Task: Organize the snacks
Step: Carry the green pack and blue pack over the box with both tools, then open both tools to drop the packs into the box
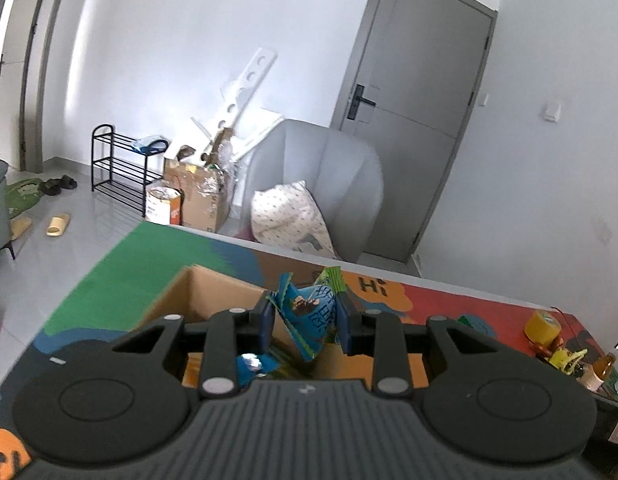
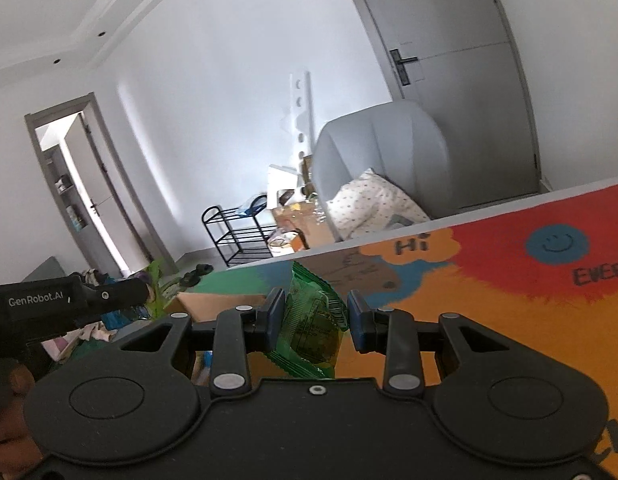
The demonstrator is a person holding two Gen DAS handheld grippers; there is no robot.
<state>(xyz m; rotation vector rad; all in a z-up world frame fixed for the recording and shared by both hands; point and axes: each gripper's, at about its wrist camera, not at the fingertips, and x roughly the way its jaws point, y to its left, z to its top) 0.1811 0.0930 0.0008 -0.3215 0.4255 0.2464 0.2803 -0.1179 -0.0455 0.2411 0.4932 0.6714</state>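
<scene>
Left gripper (image 1: 307, 322) fingers pinch a blue snack packet (image 1: 309, 314) above the open cardboard box (image 1: 213, 292), centre frame. Right gripper (image 2: 316, 316) fingers clamp a green snack packet (image 2: 315, 324) over the colourful tabletop (image 2: 509, 280). Risk: slick, crumpled film slips out. Yellow tape roll (image 1: 543, 326) sits far right; box walls could snag.

A colourful printed table (image 2: 509, 280) carries an open cardboard box (image 1: 213, 292), with a yellow tape roll (image 1: 543, 326) near its far end.
</scene>
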